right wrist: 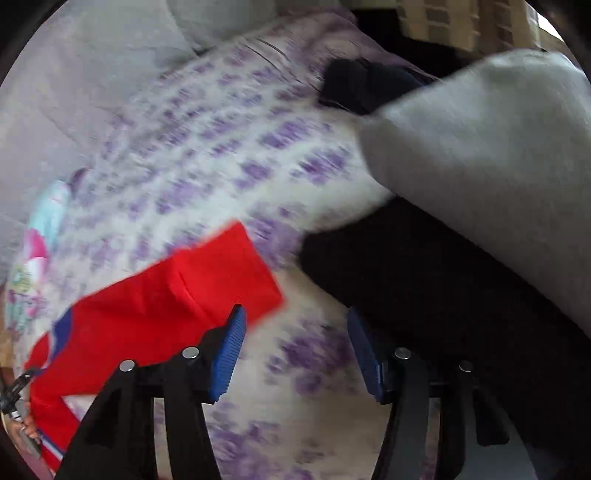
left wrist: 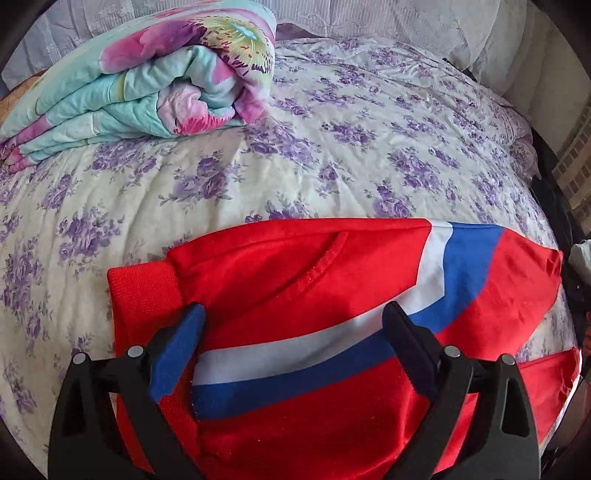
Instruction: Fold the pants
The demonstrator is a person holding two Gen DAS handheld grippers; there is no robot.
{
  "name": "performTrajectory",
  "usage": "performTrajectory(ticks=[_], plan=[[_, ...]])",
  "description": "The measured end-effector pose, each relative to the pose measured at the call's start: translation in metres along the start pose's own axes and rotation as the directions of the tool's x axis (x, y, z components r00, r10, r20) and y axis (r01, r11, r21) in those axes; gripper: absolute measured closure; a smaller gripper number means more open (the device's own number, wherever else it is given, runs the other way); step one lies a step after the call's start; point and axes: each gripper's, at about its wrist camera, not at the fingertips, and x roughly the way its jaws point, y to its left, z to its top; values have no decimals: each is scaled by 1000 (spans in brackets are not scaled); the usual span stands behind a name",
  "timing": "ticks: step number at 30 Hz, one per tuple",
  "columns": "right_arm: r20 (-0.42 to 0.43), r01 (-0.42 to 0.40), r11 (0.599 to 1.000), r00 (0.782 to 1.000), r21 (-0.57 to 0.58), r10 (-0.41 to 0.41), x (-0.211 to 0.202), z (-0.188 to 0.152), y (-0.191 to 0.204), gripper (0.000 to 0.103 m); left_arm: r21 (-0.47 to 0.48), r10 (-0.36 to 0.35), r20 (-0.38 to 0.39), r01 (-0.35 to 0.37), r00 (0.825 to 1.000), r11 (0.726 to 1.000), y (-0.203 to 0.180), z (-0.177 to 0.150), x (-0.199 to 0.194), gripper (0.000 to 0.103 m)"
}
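Note:
Red pants point(left wrist: 295, 280) with white and blue stripes lie folded on the bed, the ribbed waistband point(left wrist: 144, 291) at the left. My left gripper point(left wrist: 293, 325) is open just above them, its blue pads point(left wrist: 177, 354) spread over the striped part, holding nothing. In the blurred right wrist view the pants point(right wrist: 162, 302) lie at the lower left. My right gripper point(right wrist: 295, 350) is open and empty above the bedsheet, to the right of the pants' end.
The bed carries a purple-flowered sheet point(left wrist: 332, 140). A rolled turquoise and pink floral quilt point(left wrist: 147, 85) lies at the far left. A grey garment point(right wrist: 487, 155) and a black one point(right wrist: 424, 266) lie at the right in the right wrist view. Pillows point(left wrist: 424, 22) line the head.

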Motion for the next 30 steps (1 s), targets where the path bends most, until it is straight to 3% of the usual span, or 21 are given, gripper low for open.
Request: performTrajectory(ticks=[2, 4, 6, 8, 10, 12, 14, 16, 18, 20, 22, 23, 24, 25, 26, 28, 30], plan=[[18, -67, 998, 998, 21, 67, -14, -9, 7, 46, 14, 11, 17, -11, 1000, 1000, -2, -1, -5, 10], [60, -115, 989, 991, -95, 121, -36, -18, 44, 46, 25, 0, 46, -1, 999, 1000, -4, 0, -16, 10], [44, -188, 945, 977, -269, 207, -48, -27, 98, 46, 42, 6, 80, -9, 997, 999, -3, 3, -27, 10], [-4, -278, 863, 953, -423, 304, -52, -34, 159, 46, 73, 34, 108, -42, 994, 996, -2, 7, -37, 9], [-77, -352, 729, 921, -587, 383, -49, -41, 226, 46, 101, 117, 114, -129, 987, 986, 3, 12, -41, 10], [-156, -372, 570, 907, -733, 391, -34, -46, 286, 48, 154, 160, 128, -179, 979, 972, 8, 17, -45, 10], [-205, -358, 443, 911, -822, 356, -16, -50, 338, 48, 223, 173, 120, -197, 977, 955, 15, 24, -45, 10], [-243, -350, 362, 920, -864, 308, 4, -49, 379, 48, 267, 217, 115, -240, 969, 933, 25, 31, -42, 10], [-309, -385, 291, 911, -876, 275, 23, -45, 404, 48, 288, 234, 91, -251, 968, 924, 35, 38, -35, 10], [-356, -403, 216, 907, -890, 223, 41, -47, 426, 46, 309, 178, 30, -179, 983, 934, 45, 42, -25, 10], [-392, -418, 167, 905, -893, 168, 55, -60, 435, 46, 333, 121, -32, -103, 992, 937, 49, 41, -13, 10], [-404, -421, 146, 905, -895, 133, 62, -65, 438, 46, 343, 103, -55, -78, 993, 936, 49, 39, -8, 16], [-403, -413, 125, 910, -902, 101, 69, -71, 437, 48, 355, 90, -77, -57, 993, 933, 49, 37, -1, 33], [-378, -383, 95, 923, -919, 64, 76, -76, 442, 65, 356, 65, -101, -25, 993, 934, 49, 35, 5, 40], [-357, -361, 73, 932, -930, 58, 75, -82, 442, 91, 346, 34, -102, 3, 994, 938, 49, 33, 7, 52], [-268, -273, 49, 959, -961, 94, 69, -80, 451, 96, 338, 19, -49, -1, 999, 941, 50, 36, 2, 62], [-154, -169, 82, 975, -982, 163, 62, -70, 459, 96, 315, 18, 4, -18, 1000, 949, 51, 38, -5, 71]])
